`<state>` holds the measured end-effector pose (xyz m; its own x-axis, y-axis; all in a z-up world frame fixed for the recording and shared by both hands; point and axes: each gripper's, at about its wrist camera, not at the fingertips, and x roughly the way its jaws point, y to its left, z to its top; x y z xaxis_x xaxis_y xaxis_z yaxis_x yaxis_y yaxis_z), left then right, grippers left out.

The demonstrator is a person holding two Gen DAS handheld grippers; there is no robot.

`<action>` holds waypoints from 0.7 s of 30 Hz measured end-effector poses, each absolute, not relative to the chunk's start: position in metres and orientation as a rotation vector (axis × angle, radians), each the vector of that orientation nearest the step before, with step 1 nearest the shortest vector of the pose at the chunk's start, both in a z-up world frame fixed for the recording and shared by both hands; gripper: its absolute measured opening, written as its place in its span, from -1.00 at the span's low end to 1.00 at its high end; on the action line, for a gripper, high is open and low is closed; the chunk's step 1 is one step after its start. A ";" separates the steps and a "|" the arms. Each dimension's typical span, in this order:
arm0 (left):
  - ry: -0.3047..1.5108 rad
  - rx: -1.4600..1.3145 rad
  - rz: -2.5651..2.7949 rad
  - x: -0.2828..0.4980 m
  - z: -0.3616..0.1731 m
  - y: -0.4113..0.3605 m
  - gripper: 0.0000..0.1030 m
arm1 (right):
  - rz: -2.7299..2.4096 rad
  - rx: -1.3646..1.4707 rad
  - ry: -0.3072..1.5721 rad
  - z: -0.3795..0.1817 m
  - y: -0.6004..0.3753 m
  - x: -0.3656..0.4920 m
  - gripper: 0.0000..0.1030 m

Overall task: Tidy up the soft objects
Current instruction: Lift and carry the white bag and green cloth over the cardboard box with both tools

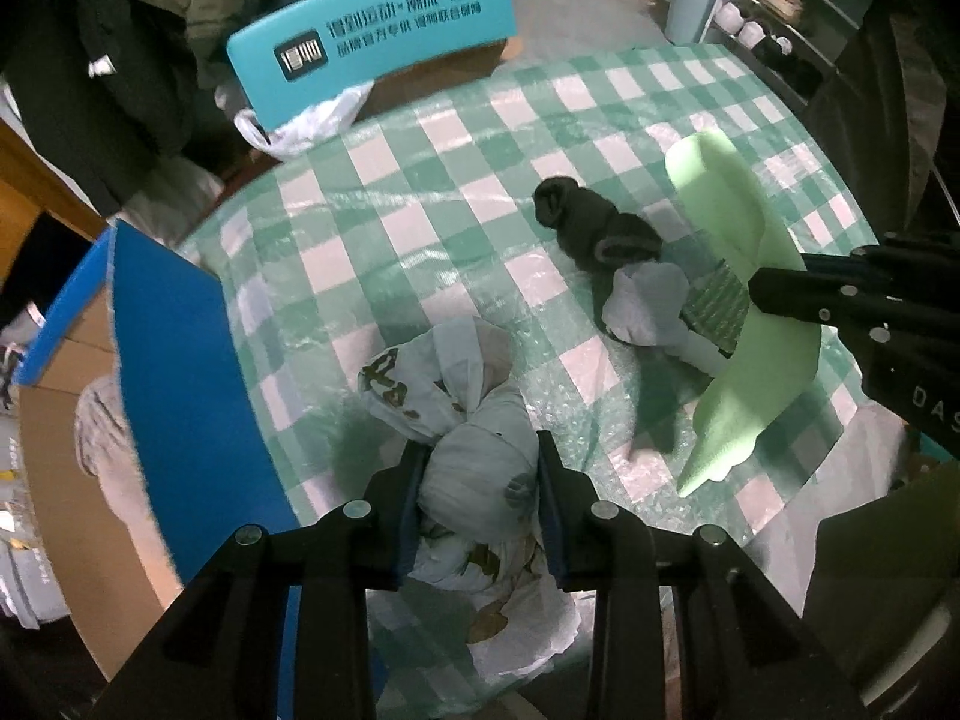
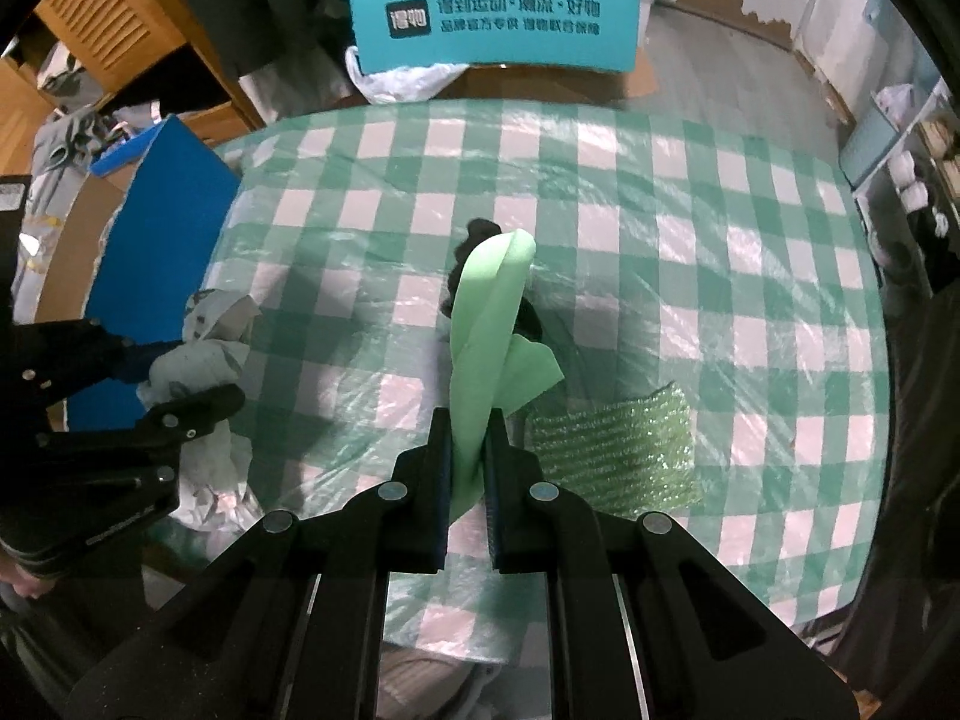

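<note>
Two grips: left gripper (image 1: 480, 501) clenched around knotted, crinkly white bundle (image 1: 474, 420); right gripper (image 2: 467, 480) pinching smooth, folded green foam sheet (image 2: 489, 324) between its pads.

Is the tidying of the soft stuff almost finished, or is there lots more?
Nothing looks put away yet. Right now the left gripper squeezes a white printed bundle, and the right gripper pinches a light green cloth. Still waiting on the checked table: a dark rolled cloth, a white-grey bundle and a green bubble-wrap piece.
</note>
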<state>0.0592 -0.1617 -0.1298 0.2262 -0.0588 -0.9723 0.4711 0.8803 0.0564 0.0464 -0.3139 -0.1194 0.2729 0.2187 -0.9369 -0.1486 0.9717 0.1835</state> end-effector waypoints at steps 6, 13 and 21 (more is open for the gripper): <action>1.260 0.380 -0.367 0.055 -0.115 -0.153 -0.36 | 0.258 0.031 1.246 -0.110 -0.302 0.046 -0.83; 1.225 0.365 -0.352 0.053 -0.100 -0.141 -0.36 | 0.272 0.003 1.214 -0.095 -0.292 0.044 -0.83; 1.178 0.378 -0.332 0.051 -0.084 -0.132 -0.36 | 0.300 -0.025 1.183 -0.080 -0.277 0.042 -0.83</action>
